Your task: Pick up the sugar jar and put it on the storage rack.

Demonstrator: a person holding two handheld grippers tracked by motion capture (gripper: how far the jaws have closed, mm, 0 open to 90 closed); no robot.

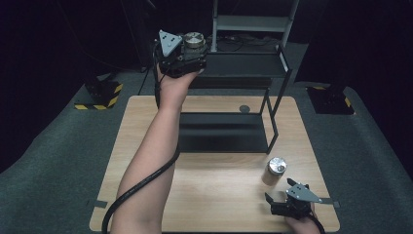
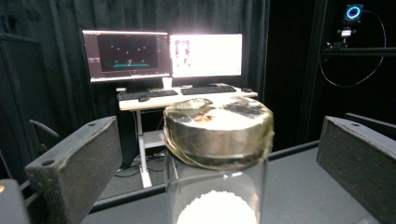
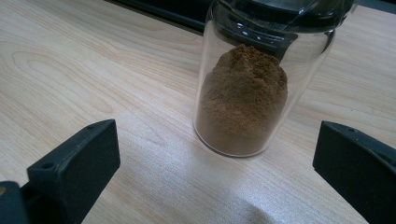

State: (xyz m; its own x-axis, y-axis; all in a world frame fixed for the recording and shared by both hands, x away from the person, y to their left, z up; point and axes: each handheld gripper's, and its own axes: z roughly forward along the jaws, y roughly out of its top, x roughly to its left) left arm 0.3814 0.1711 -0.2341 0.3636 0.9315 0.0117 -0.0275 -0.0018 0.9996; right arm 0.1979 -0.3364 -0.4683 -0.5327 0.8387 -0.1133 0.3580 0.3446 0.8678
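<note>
High view: wooden counter point(image 1: 146, 146) carries a black two-tier metal rack point(image 1: 229, 131) at its 12 o'clock half. Left gripper point(image 1: 187, 51) is raised beyond the counter's far edge, at the rack's upper shelf point(image 1: 243, 64), with a glass jar with a metal lid point(image 1: 194, 41) at its front. Left gripper view: jaws stand wide apart, either side of that jar point(image 2: 217, 154), clear of the glass; white powder point(image 2: 212, 207) lies in the jar, which stands on the dark shelf point(image 2: 303, 186). Behind it, a desk with two monitors point(image 2: 163, 53) and keyboards. Right gripper point(image 1: 287, 204) rests low at the counter's 5 o'clock corner, held by a hand point(image 1: 302, 224). A second glass jar with brown powder point(image 1: 273, 171) stands upright on the counter just at 11 o'clock of it, near the rack's front right leg. Right gripper view: jaws wide open, this jar point(image 3: 247, 93) ahead between them, untouched.
</note>
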